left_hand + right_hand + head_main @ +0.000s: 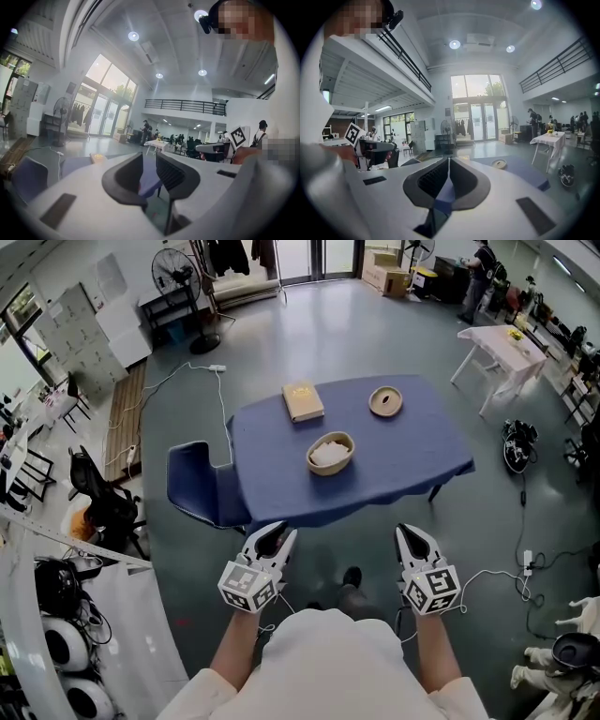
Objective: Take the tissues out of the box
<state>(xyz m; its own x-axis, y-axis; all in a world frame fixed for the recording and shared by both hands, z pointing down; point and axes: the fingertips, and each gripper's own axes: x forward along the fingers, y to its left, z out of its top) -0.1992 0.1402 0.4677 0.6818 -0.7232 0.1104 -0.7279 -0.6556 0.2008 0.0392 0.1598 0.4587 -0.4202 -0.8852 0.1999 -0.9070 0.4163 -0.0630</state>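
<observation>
On the blue table the tissue box lies flat near the far edge, long side pointing away, a bowl before it, while off the near edge the left gripper gapes empty and the right gripper is pinched closed, empty.

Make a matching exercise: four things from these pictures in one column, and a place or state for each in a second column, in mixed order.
1. box
2. bowl
3. blue chair
4. left gripper

A. stands beside the table's left edge
B. jaws apart, nothing between them
C. lies on the table's far side, to the left
D. holds white tissues, mid-table

Pairs: 1-C, 2-D, 3-A, 4-B
</observation>
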